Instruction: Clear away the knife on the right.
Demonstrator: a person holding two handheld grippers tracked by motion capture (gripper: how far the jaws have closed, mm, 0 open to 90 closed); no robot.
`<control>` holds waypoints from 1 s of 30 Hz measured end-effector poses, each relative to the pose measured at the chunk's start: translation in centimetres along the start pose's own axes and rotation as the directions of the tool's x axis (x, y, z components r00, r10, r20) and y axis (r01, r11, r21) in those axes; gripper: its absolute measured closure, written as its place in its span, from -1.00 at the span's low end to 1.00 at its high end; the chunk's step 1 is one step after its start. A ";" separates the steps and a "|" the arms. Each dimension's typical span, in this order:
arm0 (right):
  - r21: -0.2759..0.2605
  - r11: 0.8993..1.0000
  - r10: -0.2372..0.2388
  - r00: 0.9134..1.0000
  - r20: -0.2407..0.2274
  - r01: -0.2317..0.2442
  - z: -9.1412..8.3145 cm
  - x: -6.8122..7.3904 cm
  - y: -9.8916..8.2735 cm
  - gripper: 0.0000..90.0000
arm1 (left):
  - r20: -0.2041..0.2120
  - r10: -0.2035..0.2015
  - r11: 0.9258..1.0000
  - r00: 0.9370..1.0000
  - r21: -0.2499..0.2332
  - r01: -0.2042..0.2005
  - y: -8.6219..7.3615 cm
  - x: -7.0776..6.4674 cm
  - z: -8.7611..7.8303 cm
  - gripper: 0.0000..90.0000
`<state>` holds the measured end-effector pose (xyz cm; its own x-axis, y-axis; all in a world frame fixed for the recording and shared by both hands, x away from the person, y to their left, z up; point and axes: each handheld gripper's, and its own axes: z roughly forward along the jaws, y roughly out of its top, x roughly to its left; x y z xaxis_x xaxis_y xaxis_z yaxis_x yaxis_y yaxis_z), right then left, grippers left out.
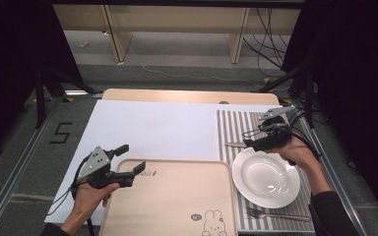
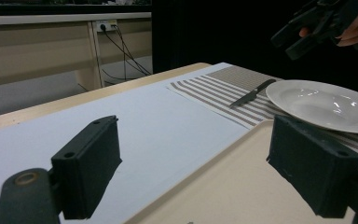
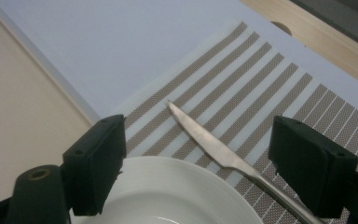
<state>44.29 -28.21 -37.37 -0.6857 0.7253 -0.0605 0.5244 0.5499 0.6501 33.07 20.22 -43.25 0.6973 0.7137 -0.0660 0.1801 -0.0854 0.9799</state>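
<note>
High view: you are holding the right gripper (image 1: 261, 142) wide over the knife (image 1: 234, 144) at the mat's (image 1: 231, 125) left edge; the left gripper (image 1: 130, 160) is gaping wide over the tray (image 1: 177, 196), whose print is unreadable.

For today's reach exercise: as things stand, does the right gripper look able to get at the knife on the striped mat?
Probably yes. The right gripper hangs open just above the knife, which lies bare on the striped mat beside the plate.

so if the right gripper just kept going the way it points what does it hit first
Most likely the knife: in the right gripper view it lies on the striped placemat between the open jaws of the right gripper, just past the white plate rim. Depth is hard to judge.
</note>
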 end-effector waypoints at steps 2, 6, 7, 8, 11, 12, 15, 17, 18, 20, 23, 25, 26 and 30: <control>0.009 1.000 0.011 1.000 0.007 -0.011 0.6 -0.6 0.1 -0.55 | -0.003 0.002 1.000 1.000 0.005 -0.002 0.0 0.0 0.0 -0.64; 0.062 0.998 0.033 0.999 0.003 -0.034 1.3 -1.9 0.3 -0.54 | 0.000 0.004 1.000 1.000 0.003 -0.004 0.0 -0.1 0.0 -0.64; 0.065 0.997 0.030 1.000 0.009 -0.031 1.6 -2.3 0.3 -0.54 | 0.001 0.004 1.000 1.000 0.003 -0.004 0.0 -0.1 0.0 -0.64; 0.090 0.996 0.024 1.000 0.008 -0.024 1.6 -2.7 0.3 -0.54 | 0.001 0.005 1.000 1.000 0.003 -0.005 0.0 -0.1 0.0 -0.64; 0.125 0.991 0.033 0.999 0.027 -0.036 1.9 -3.5 0.4 -0.53 | 0.004 0.004 1.000 1.000 0.003 -0.004 0.0 -0.1 0.0 -0.64; 0.121 0.992 0.037 0.999 0.024 -0.039 2.1 -3.8 0.4 -0.53 | 0.005 0.004 1.000 1.000 0.003 -0.004 0.0 -0.1 0.0 -0.64; 0.144 0.988 0.047 0.998 0.032 -0.051 2.5 -4.5 0.6 -0.52 | 0.004 0.006 1.000 1.000 0.002 -0.006 0.0 -0.1 0.0 -0.64; 0.161 0.986 0.036 0.999 0.037 -0.042 2.8 -4.9 0.6 -0.52 | 0.012 0.006 1.000 1.000 -0.006 -0.006 0.0 0.0 0.0 -0.65; 0.173 0.984 0.048 0.998 0.036 -0.053 2.9 -4.9 0.6 -0.52 | 0.010 0.005 1.000 1.000 -0.005 -0.005 0.0 0.0 0.0 -0.65; 0.189 0.981 0.029 0.999 0.039 -0.036 3.2 -5.2 0.6 -0.52 | 0.007 0.005 1.000 1.000 -0.003 -0.004 0.0 0.0 0.0 -0.64; 0.210 0.977 0.039 0.998 0.039 -0.047 3.5 -5.7 0.5 -0.52 | 0.003 0.006 1.000 1.000 0.003 -0.006 0.0 0.0 0.0 -0.64; 0.236 0.970 0.046 0.998 0.053 -0.057 3.7 -6.1 0.4 -0.51 | 0.002 0.004 1.000 1.000 0.003 -0.004 0.0 0.0 0.0 -0.64; 0.241 0.969 0.042 0.998 0.057 -0.055 3.8 -6.3 0.4 -0.50 | 0.002 0.006 1.000 1.000 0.003 -0.006 0.0 0.0 0.0 -0.64; 0.261 0.964 0.044 0.997 0.063 -0.059 4.4 -7.2 0.2 -0.50 | 0.001 0.008 1.000 1.000 0.003 -0.008 0.0 0.0 0.0 -0.65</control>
<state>51.53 -31.54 -40.14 -0.6288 0.7734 -0.0798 0.6772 0.5953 0.4325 33.06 20.21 -43.25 0.6992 0.7125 -0.0586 0.1767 -0.0927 0.9799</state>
